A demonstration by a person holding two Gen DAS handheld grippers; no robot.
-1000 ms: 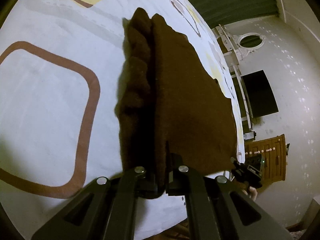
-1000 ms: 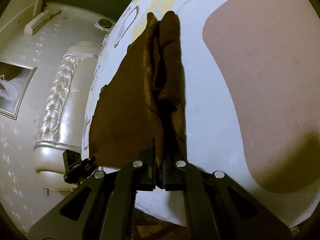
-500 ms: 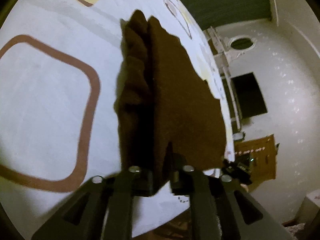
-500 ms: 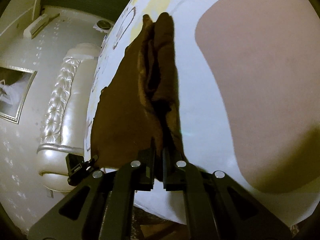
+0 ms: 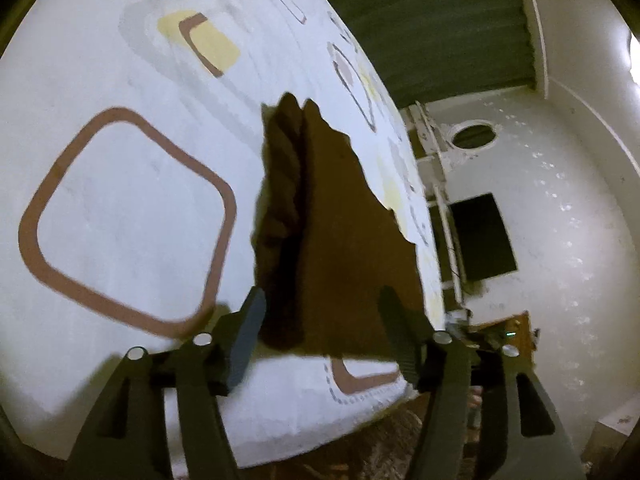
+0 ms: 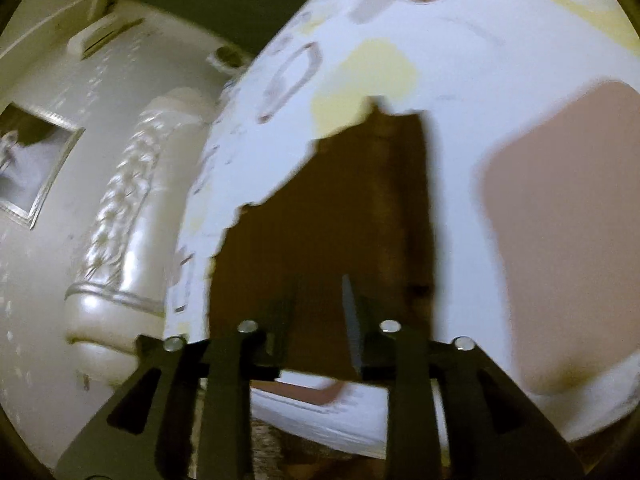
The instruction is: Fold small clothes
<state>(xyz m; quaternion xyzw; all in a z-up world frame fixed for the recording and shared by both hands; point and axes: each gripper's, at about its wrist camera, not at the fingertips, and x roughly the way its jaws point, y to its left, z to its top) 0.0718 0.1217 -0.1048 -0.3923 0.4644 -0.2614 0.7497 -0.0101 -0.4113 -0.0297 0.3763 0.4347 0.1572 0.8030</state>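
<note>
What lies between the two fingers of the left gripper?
In the left wrist view, the near edge of the brown cloth shows between the fingers of the left gripper, whose jaws are opening; neither pad presses it. The cloth rests on the patterned sheet.

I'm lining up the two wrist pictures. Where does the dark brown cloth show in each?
Left wrist: the dark brown fleece cloth lies centre, right of the brown outlined square.
Right wrist: it fills the lower centre, left of the solid pinkish patch.
Shared landmark: the white patterned bedsheet under it.

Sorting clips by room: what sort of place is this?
Probably a bedroom: a brown garment lies on a patterned bedsheet, beside a tufted white headboard and a framed picture.
</note>
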